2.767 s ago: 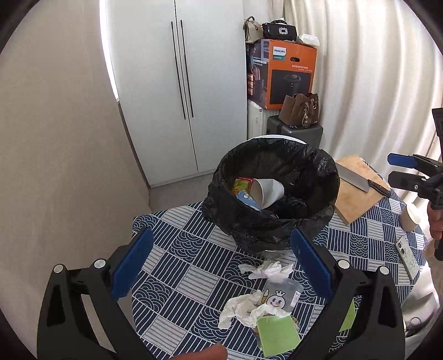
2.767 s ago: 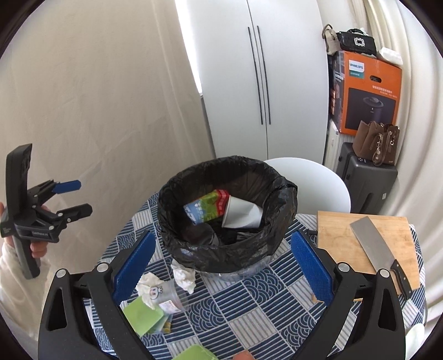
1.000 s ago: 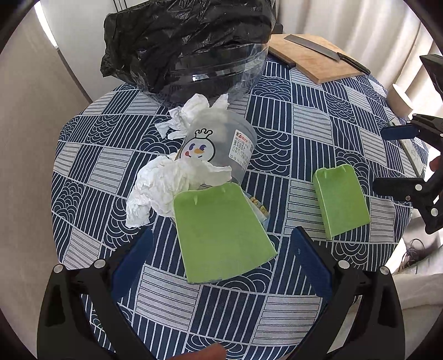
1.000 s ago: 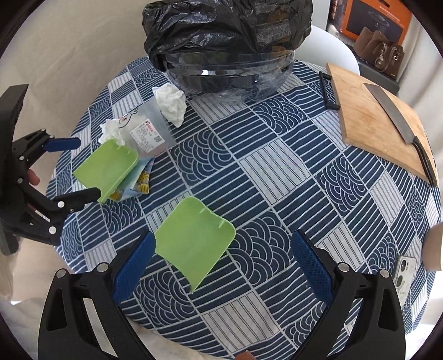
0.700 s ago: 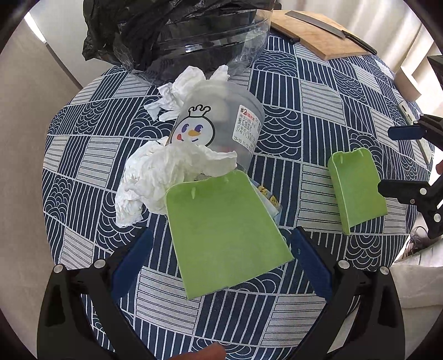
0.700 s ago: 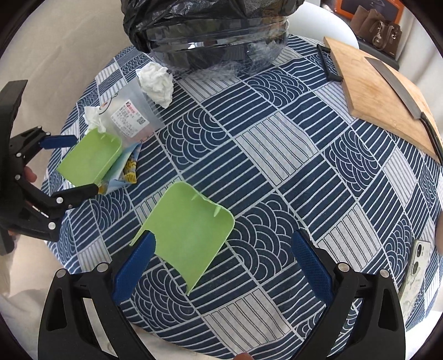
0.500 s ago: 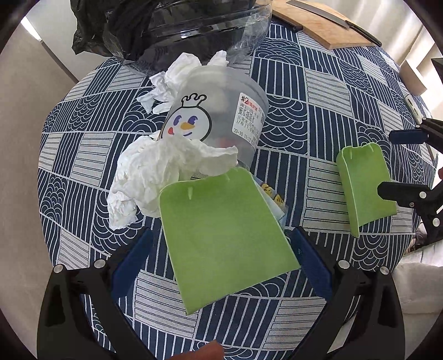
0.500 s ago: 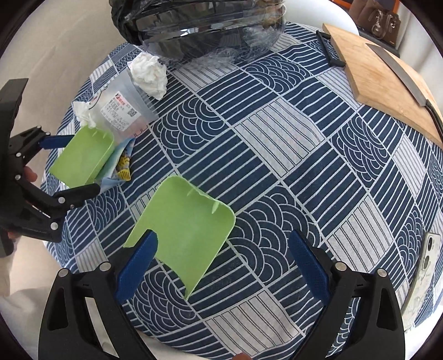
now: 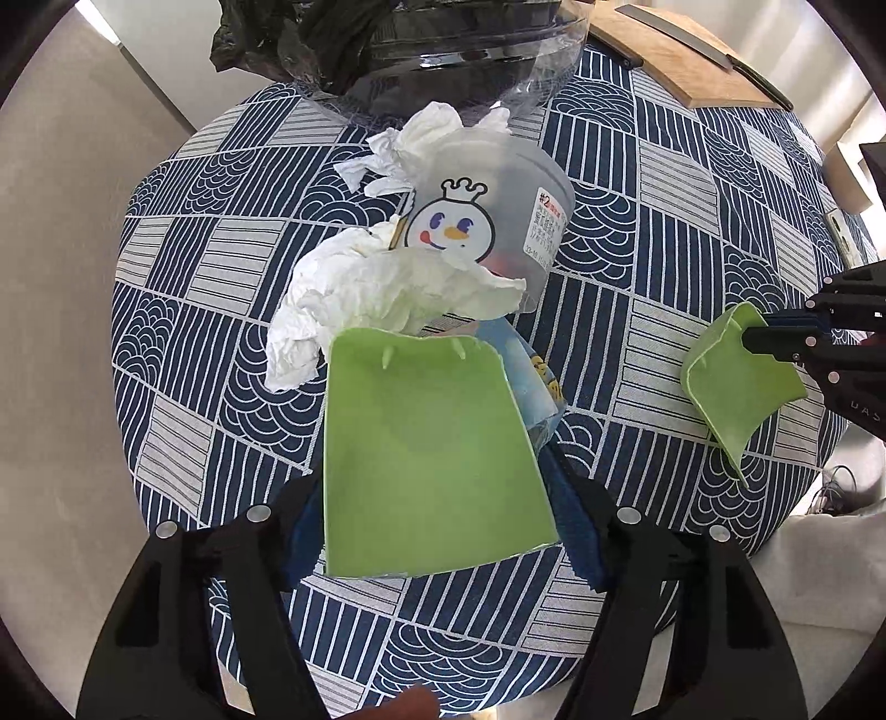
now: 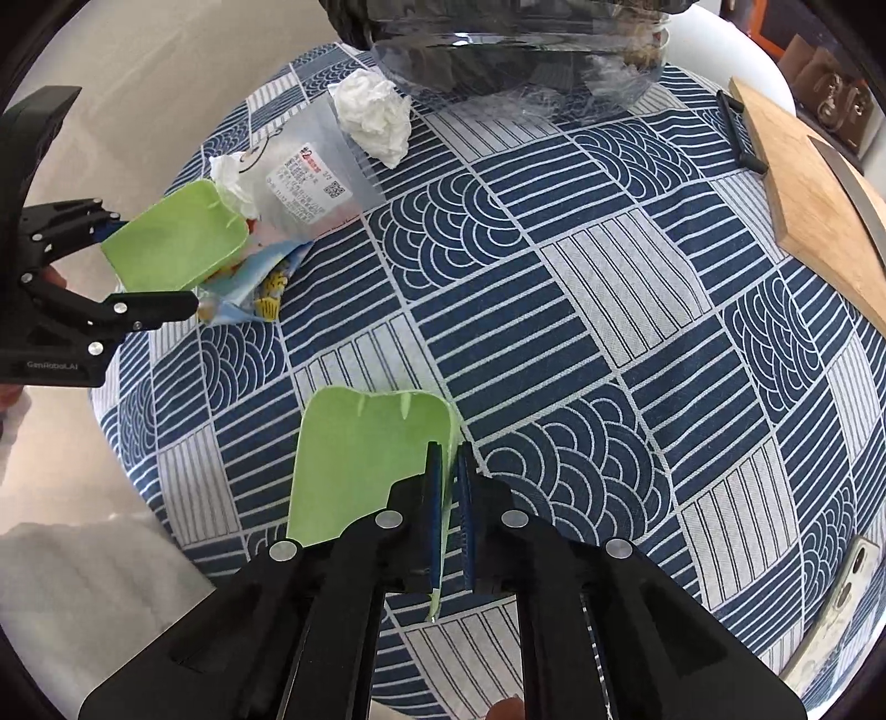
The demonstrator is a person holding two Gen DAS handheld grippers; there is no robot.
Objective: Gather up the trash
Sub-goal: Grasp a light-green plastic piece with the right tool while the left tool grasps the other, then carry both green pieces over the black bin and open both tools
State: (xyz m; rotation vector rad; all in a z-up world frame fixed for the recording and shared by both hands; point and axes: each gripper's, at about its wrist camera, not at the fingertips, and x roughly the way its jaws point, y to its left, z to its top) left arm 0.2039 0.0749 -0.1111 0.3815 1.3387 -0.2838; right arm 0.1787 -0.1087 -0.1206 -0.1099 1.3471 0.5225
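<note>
My left gripper has its blue pads pressed against both side edges of a green scoop, so I'm pinching it across its width. The scoop lies flat on the table near the left edge, its far lip pushed up against the trash. Right there sits a crumpled tissue, touching the lip. Just behind it a clear plastic cup with a cartoon face lies on its side, and a second wad of tissue sits beyond the cup. A blue snack wrapper pokes out from under the scoop's right side. At the far edge of the table stands the bin, lined with a black bag.

Moving right, my right gripper is squeezed nearly together on the right wall of a second scoop, at the near edge of the table, well apart from the trash pile. Farther right, a cutting board with a knife on it lies at the far right edge, and a phone rests by the near right edge.
</note>
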